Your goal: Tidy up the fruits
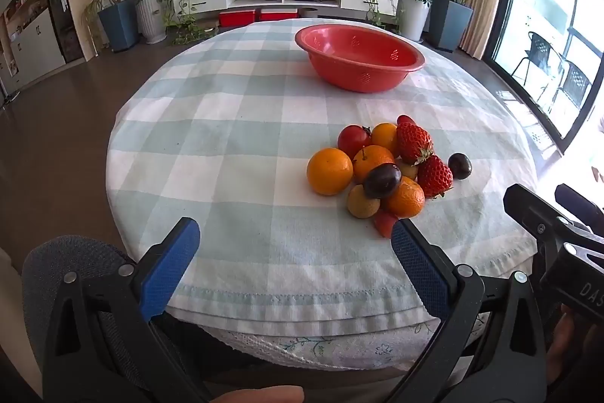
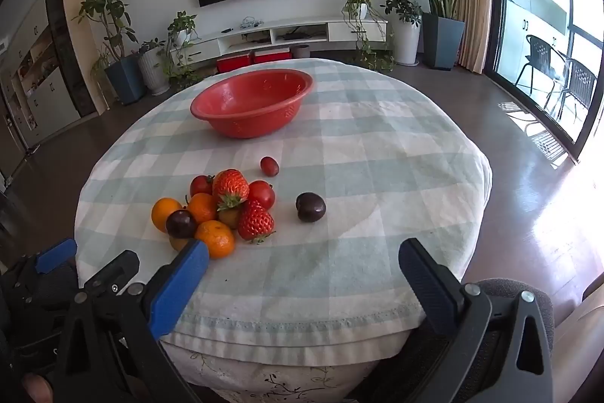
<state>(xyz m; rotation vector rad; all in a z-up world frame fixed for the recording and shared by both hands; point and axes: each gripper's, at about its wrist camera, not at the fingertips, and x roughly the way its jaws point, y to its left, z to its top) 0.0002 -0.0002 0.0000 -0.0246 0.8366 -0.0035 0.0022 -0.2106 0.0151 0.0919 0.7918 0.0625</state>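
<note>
A round table (image 2: 377, 176) covered with a pale blue and white checked cloth carries a heap of fruit and a red bowl (image 2: 252, 102). The bowl stands on the far part of the table, well apart from the fruit, and nothing shows inside it.

The heap (image 1: 381, 169) lies on the near half of the table. In the left wrist view it sits right of centre: an orange (image 1: 329, 171) at the heap's left edge, a dark plum (image 1: 382, 180) resting on top of the citrus, a brownish round fruit (image 1: 363, 201) at the near edge, two strawberries (image 1: 413, 142) on the right side, and a red tomato (image 1: 353, 139) at the far side. A second dark plum (image 2: 310, 207) lies alone on the cloth just right of the heap, and a small red oval fruit (image 2: 269, 165) lies apart on the far side, between the heap and the bowl.

The left gripper (image 1: 294, 244) hovers over the near edge of the table with its jaws spread wide and nothing between them; its right fingertip is just in front of the heap's near edge. The right gripper (image 2: 304, 261) also hangs over the near edge, jaws wide apart and empty, its left fingertip overlapping the nearest tangerine (image 2: 215, 238) in that view; whether it touches cannot be told.
</note>
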